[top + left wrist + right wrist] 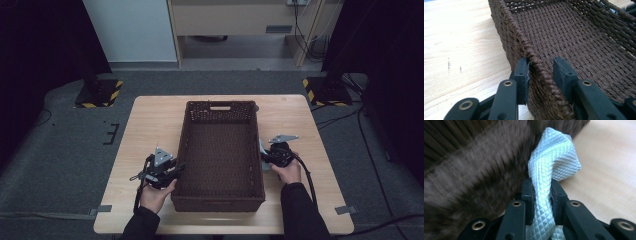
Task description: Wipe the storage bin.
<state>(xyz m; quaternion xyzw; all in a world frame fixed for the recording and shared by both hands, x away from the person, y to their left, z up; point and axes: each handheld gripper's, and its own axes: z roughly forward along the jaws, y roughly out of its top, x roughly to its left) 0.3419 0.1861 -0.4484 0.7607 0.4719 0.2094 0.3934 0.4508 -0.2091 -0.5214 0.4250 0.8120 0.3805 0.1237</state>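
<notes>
Bearing a brown wicker basket [220, 150], pale wooden table [150, 125] on grey carpet [60, 145].

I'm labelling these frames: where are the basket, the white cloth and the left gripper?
basket [220, 152]: high view, woven floor.
white cloth [555, 157]: right gripper view, folded top above the jaws.
left gripper [540, 68]: left gripper view, between fingertips, astride the basket's rim.

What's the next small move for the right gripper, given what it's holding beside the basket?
Probably lift the right gripper and carry it over the basket's rim, then open it. It is shut on the pale cloth, just outside the brown woven basket, whose inside looks bare. The left gripper straddles the opposite rim, apparently to steady the basket.
</notes>
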